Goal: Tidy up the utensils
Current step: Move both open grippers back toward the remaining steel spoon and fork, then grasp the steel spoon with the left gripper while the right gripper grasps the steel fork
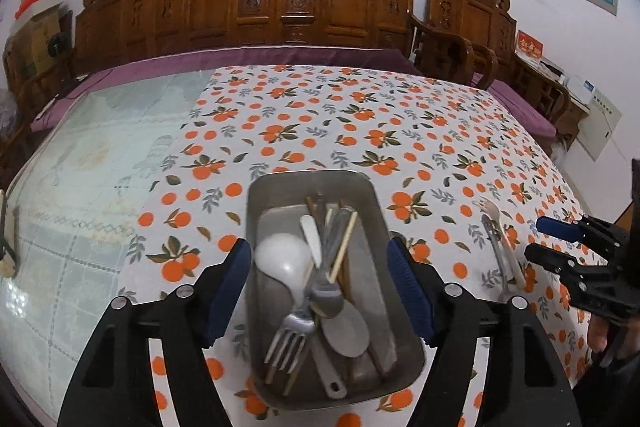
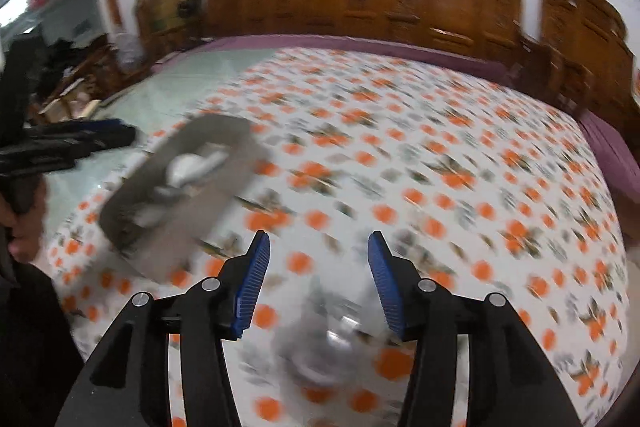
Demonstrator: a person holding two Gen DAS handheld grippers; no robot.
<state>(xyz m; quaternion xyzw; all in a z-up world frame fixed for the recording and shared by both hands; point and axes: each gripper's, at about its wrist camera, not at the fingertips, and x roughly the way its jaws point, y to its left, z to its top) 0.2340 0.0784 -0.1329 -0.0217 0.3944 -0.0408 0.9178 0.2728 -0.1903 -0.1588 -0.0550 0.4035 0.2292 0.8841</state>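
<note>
Utensils [image 1: 320, 291] lie heaped in a metal tray [image 1: 404, 355] between the spread fingers of the left gripper [image 1: 320, 291], which pinch nothing. Right gripper [image 2: 316, 279] fingers also spread, empty, over blurred cutlery on the surface [image 2: 440, 147]. Two loose pieces [image 1: 500, 247] remain beside the tray. Likely stiff, light and slippery metal and plastic; best taken mid-handle. No legible writing.

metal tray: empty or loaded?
Loaded. The metal tray holds a white spoon, a fork, chopsticks and other utensils piled lengthwise. Two more utensils lie outside it on the tablecloth.
</note>
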